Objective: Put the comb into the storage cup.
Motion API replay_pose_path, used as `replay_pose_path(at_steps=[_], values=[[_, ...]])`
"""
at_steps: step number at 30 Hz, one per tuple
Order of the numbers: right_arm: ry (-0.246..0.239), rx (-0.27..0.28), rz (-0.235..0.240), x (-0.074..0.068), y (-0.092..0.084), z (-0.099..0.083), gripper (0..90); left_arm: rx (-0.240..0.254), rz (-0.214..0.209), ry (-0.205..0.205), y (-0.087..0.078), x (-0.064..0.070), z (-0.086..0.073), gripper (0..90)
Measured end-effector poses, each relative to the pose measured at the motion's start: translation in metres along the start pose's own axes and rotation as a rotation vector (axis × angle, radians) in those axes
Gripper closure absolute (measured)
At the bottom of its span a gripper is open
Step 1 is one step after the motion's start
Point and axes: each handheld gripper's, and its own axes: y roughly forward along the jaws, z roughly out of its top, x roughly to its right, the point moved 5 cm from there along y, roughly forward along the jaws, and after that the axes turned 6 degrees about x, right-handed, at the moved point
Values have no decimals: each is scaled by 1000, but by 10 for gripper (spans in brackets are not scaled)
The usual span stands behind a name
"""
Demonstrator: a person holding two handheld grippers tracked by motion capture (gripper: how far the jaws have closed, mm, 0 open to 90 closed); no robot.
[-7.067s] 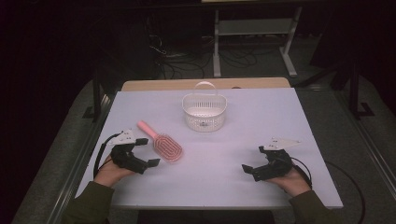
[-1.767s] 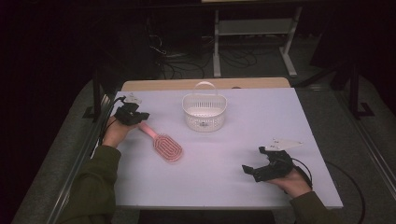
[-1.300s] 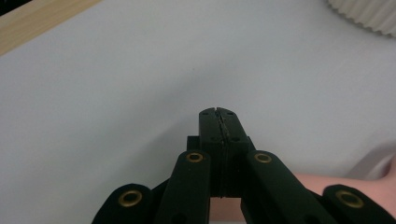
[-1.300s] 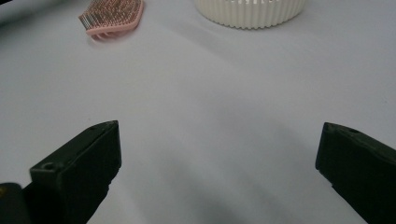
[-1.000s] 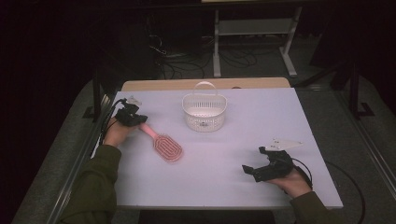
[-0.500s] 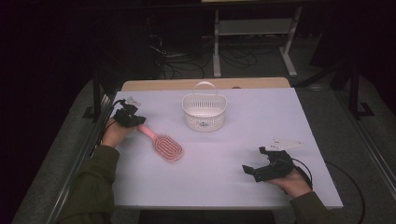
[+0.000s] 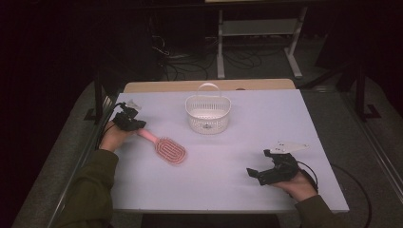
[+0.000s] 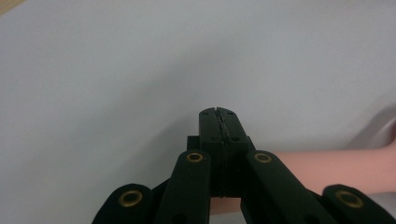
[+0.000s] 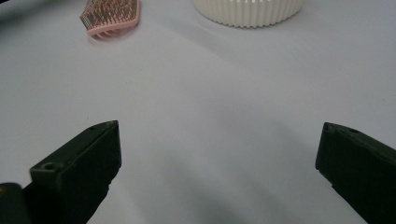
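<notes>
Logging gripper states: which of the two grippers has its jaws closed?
The left gripper, at the pink hairbrush handle; its jaws meet. The right gripper rests with jaws wide apart.

Left tongs (image 7: 138, 126) moved from the near-left counter (image 7: 228, 199) up to the brush (image 7: 165, 147) handle end — jaws now pressed together over it. Brush turned slightly, head a bit nearer — right side unchanged.
</notes>
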Motion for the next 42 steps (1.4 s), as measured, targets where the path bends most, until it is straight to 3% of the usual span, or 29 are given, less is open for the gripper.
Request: replay_pose_path(at_steps=[12, 30, 42], values=[[0, 1, -2, 1, 0, 0, 1, -57, -11, 19, -8, 7, -14, 900], [2, -3, -3, 0, 1, 0, 1, -66, -53, -5, -26, 10, -32, 900], [1, -7, -1, -1, 2, -1, 1, -86, -87, 10, -36, 18, -43, 900]])
